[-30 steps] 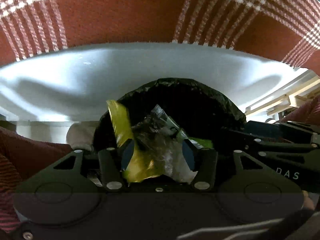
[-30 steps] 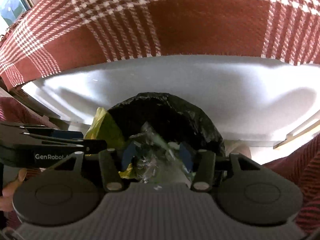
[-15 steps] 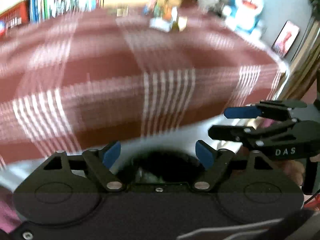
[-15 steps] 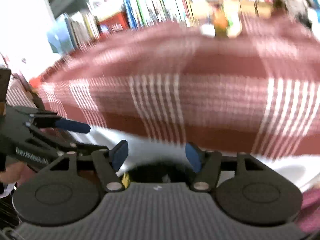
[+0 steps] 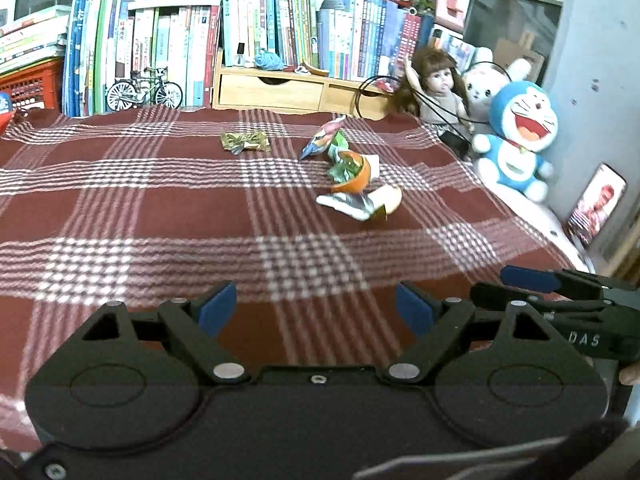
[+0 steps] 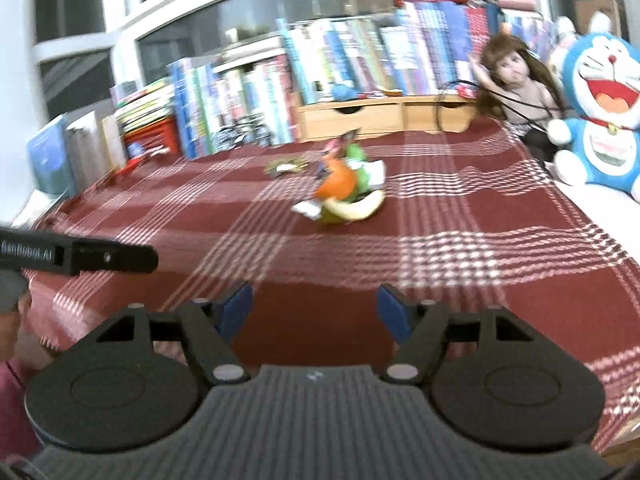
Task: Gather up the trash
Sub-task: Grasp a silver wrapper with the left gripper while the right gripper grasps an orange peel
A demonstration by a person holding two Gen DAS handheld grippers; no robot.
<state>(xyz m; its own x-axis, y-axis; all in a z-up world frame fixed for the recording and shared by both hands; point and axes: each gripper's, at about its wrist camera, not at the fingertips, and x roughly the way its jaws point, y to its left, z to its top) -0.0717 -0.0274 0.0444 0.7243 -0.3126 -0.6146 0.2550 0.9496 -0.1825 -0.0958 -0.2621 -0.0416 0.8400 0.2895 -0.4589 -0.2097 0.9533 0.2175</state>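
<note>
A pile of trash lies on the red plaid blanket (image 5: 160, 216): orange peel (image 5: 354, 174), a colourful wrapper (image 5: 322, 140), a pale peel piece (image 5: 390, 200) and a green-gold wrapper (image 5: 245, 142). The right wrist view shows the same orange peel (image 6: 338, 182) and pale peel (image 6: 362, 208). My left gripper (image 5: 316, 310) is open and empty, near the blanket's front edge, well short of the trash. My right gripper (image 6: 314, 310) is also open and empty; it appears from the side at the left wrist view's right edge (image 5: 560, 292).
Books (image 5: 168, 48) and a wooden drawer unit (image 5: 296, 88) line the far side. A toy bicycle (image 5: 144, 90), a doll (image 5: 438, 88) and a blue plush cat (image 5: 516, 140) stand at the back and right. A person's hand (image 6: 18, 308) shows at lower left.
Both grippers were shut on wrappers over a black bin bag; they let go, opened, and swung up to face the blanket and the trash on it.
</note>
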